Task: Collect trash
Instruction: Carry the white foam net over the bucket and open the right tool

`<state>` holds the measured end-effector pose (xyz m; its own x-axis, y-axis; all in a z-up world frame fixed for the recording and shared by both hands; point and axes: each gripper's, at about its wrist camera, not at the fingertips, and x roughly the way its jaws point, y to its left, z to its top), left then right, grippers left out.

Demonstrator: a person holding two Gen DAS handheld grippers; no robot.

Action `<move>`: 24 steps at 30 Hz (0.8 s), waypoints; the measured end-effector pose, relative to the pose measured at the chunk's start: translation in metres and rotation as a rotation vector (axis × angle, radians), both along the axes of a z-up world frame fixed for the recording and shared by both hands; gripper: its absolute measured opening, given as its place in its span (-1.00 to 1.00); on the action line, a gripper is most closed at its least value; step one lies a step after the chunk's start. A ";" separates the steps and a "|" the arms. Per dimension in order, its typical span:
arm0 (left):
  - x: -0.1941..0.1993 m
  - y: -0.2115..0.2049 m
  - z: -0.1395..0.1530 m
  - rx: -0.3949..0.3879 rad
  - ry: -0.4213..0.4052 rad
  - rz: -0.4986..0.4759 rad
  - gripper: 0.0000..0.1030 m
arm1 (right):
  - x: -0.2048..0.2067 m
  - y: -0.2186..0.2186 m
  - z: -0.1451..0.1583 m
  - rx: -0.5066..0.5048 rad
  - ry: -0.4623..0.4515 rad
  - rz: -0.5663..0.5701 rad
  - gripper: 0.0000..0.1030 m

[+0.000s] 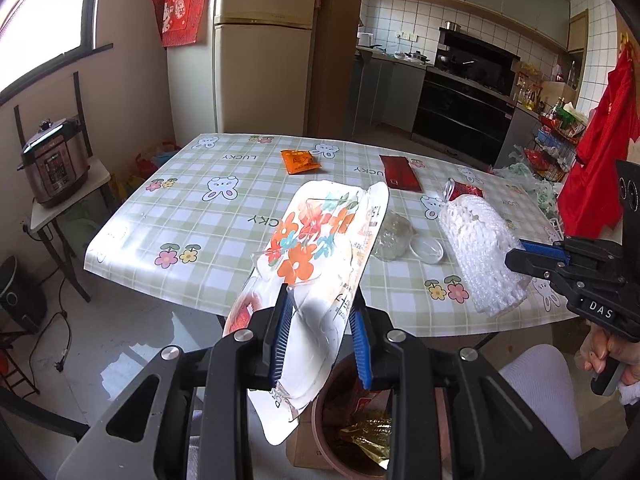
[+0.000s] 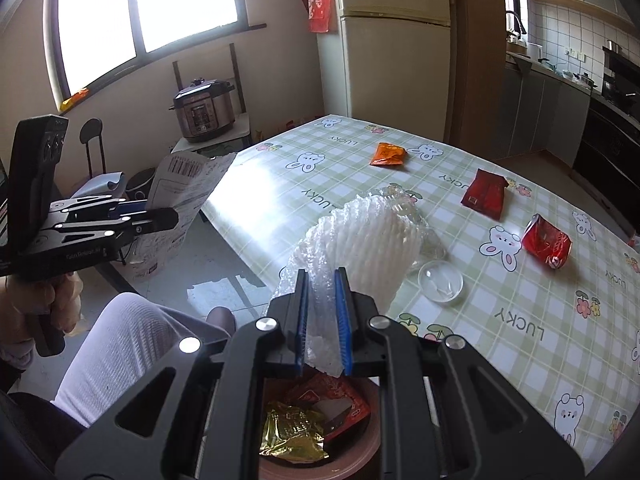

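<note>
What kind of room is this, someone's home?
Most likely a home kitchen with a dining corner: a refrigerator by the wall, a built-in stove under tiled walls, and a dining table with a bunny-print cloth.

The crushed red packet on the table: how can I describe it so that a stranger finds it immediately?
Start at the table with the green checked bunny cloth. Near its kitchen-side edge lies the crushed red packet, beside a bunny print. Unlike the flat dark red sachet behind it and the orange sachet farther away, it is crumpled and shiny.
</note>
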<state>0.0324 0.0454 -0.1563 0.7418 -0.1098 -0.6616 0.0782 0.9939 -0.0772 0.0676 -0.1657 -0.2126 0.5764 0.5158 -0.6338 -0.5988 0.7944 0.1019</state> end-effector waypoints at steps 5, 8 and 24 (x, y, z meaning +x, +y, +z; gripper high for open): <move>-0.027 -0.004 0.001 0.011 -0.009 -0.008 -0.46 | -0.028 0.001 -0.008 0.013 0.038 0.036 -0.68; -0.041 -0.006 0.002 0.019 -0.015 -0.014 -0.46 | -0.042 0.002 -0.013 0.003 0.059 0.059 -0.68; -0.052 -0.005 -0.012 0.005 0.022 -0.002 -0.46 | -0.039 0.004 -0.041 -0.004 0.147 0.063 0.03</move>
<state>-0.0192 0.0404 -0.1679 0.7265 -0.1081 -0.6786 0.0787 0.9941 -0.0741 0.0285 -0.1621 -0.2541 0.4436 0.5452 -0.7113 -0.6261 0.7564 0.1893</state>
